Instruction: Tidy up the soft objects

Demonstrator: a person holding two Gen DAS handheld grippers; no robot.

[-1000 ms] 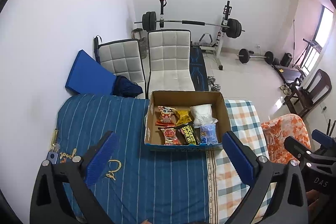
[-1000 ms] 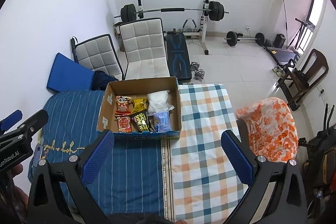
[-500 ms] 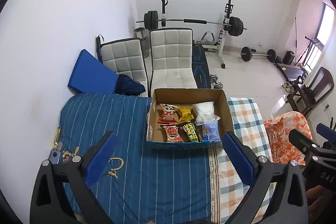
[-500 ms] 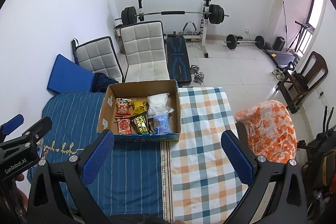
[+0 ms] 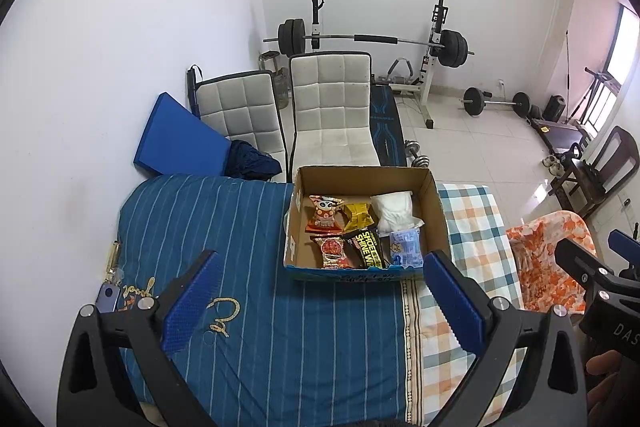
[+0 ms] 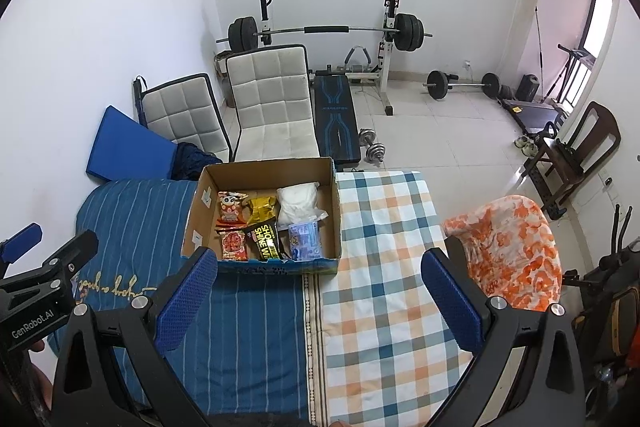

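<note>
A shallow cardboard box [image 5: 434, 199] [image 6: 200, 211] sits on a bed, straddling a blue striped cloth [image 5: 248, 219] and a checked cloth [image 6: 384, 227]. Inside lie soft packets: two red snack bags [image 5: 324, 213], a gold packet [image 5: 358, 215], a black packet [image 5: 366, 247], a white bag [image 5: 394, 211] and a pale blue pack [image 5: 408, 247]. My left gripper [image 5: 320, 291] is open and empty, held above the striped cloth in front of the box. My right gripper [image 6: 316, 287] is open and empty, above the seam of the two cloths.
An orange floral cloth [image 6: 508, 247] lies at the bed's right edge. Keys and a small device [image 5: 110, 291] lie at the left edge. Two white padded chairs [image 5: 332, 107], a blue mat [image 5: 176, 139] and a barbell bench [image 6: 336, 123] stand beyond the bed.
Both grippers have drawn back and up slightly; the box sits a little lower and nearer the centre in each view. Both stay open and empty.
</note>
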